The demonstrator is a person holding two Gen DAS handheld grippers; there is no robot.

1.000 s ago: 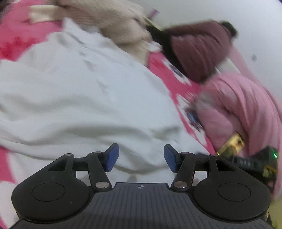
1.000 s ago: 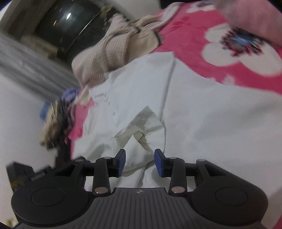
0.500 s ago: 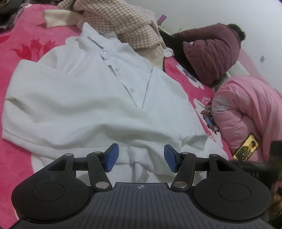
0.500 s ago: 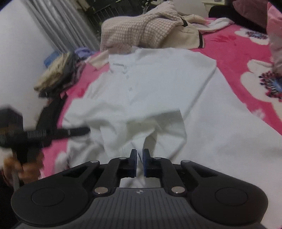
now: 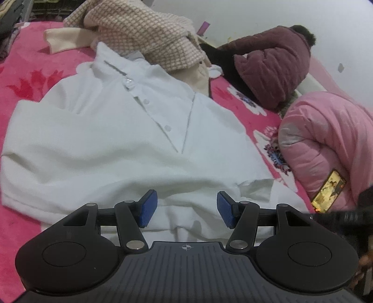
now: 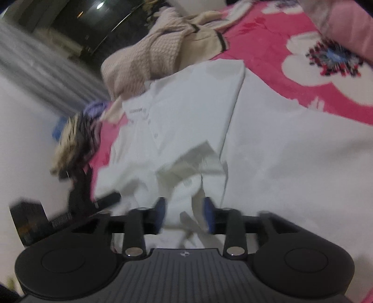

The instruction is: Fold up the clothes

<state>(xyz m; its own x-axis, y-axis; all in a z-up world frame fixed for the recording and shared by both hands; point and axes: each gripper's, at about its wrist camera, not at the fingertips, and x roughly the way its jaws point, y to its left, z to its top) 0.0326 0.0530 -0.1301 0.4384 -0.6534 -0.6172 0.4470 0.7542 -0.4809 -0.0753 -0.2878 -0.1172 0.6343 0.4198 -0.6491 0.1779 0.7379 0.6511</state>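
The white shirt is lying collar-far on the pink blanket, its folded-in sleeves risking slipping loose if either claw is dragging cloth unevenly. The left gripper is hovering wide over the near hem; the right gripper, parted and empty, is straddling the bunched near edge.

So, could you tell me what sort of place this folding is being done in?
Most likely a bedroom at home: the white shirt lies on a pink flowered blanket like a bedspread, with a pink quilted coat and other clothes heaped along the wall.
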